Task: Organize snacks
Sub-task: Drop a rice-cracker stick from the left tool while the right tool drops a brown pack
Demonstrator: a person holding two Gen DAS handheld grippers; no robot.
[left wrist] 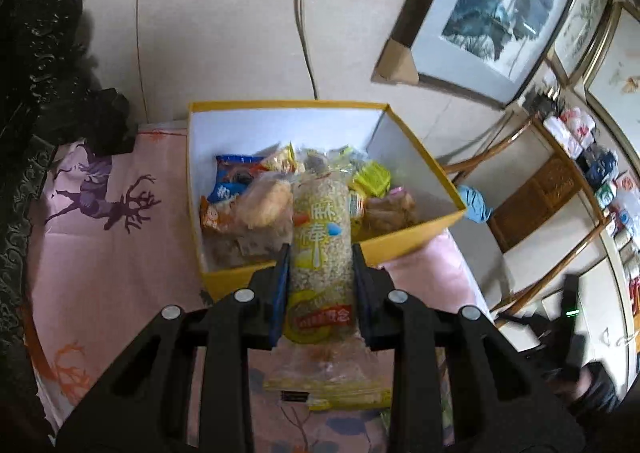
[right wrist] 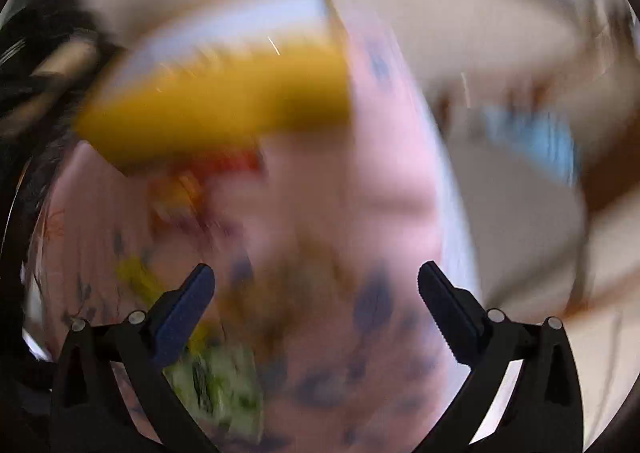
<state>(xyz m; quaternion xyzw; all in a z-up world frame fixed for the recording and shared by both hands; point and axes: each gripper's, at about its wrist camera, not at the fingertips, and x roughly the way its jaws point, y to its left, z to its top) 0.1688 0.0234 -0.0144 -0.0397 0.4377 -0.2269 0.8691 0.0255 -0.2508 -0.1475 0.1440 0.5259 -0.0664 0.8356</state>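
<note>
Between my left hand-held gripper [left wrist: 320, 253] pads I hold a long clear snack bag [left wrist: 320, 245] printed "麻棒", its long axis pointing away toward the yellow box [left wrist: 224, 277] of snacks on the pink table [left wrist: 100, 253]. My right hand-held gripper [right wrist: 316, 277] gapes wide, empty, view blurred.

Soft, even daylight was seen in the mostly sharp left wrist view, bent at its edges, while the right wrist view was heavily smeared by motion blur.

A home: framed paintings [left wrist: 500, 9] lean on tiled floor [left wrist: 224, 29]; deer-print cloth [left wrist: 104, 213]; wooden chair [left wrist: 532, 189].
</note>
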